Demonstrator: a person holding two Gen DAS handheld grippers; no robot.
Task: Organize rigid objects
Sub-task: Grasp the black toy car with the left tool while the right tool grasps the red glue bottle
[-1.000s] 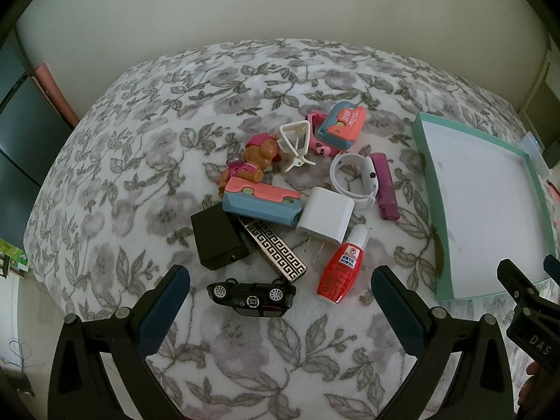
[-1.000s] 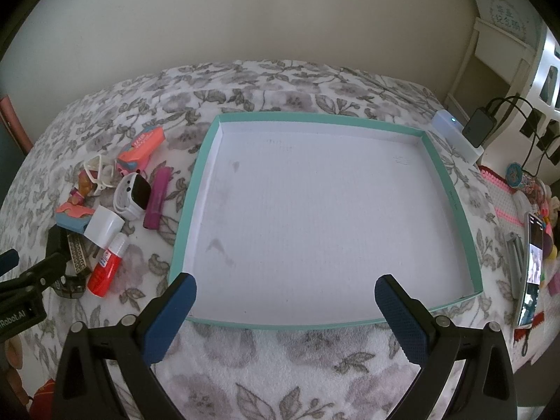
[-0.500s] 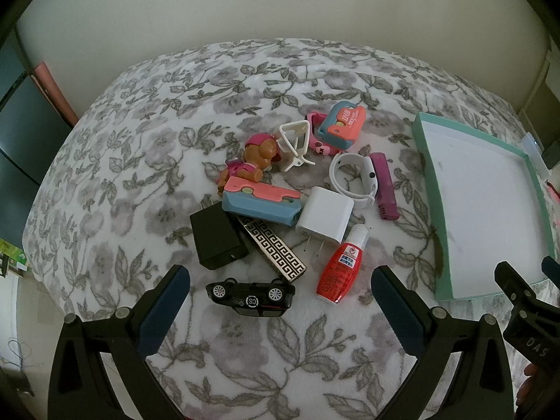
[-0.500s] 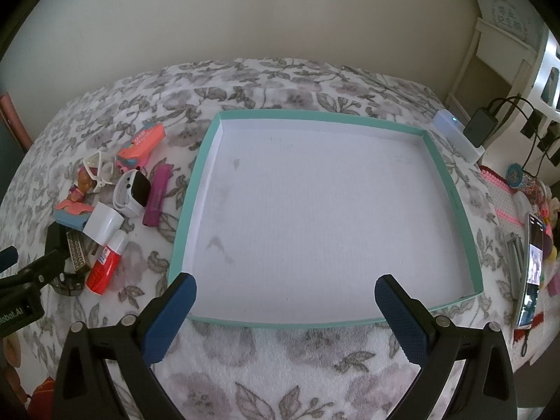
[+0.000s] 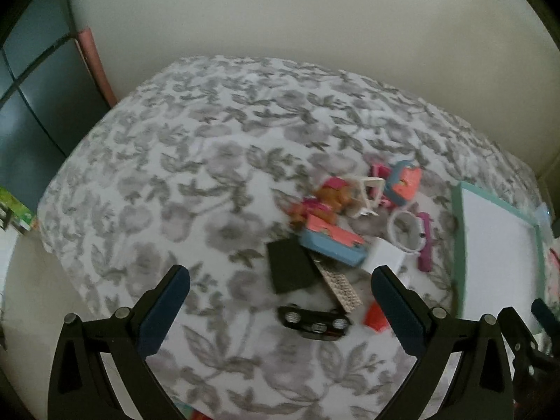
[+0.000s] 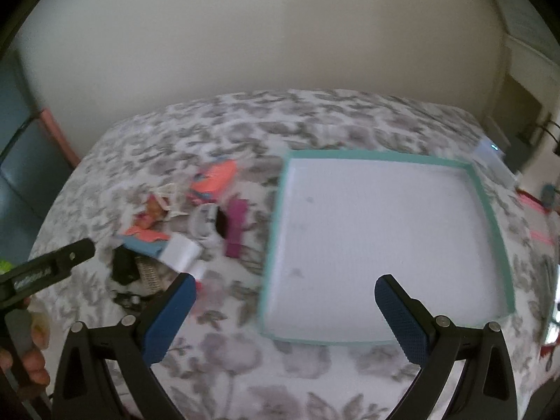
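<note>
Left wrist view: the left tool (image 5: 280, 290) hangs released, fingers wide, over a floral-covered bed (image 5: 175, 182). A blurred pile lies ahead: black toy car (image 5: 313, 320) at 6 o'clock of the pile, black charger (image 5: 288, 267) just beyond it, blue-and-coral toy (image 5: 332, 241) above. The teal tray (image 6: 385, 231) sits at 3 o'clock, apart. The right tool (image 6: 285, 304) is likewise released, holding nothing, near the tray's front edge.
</note>
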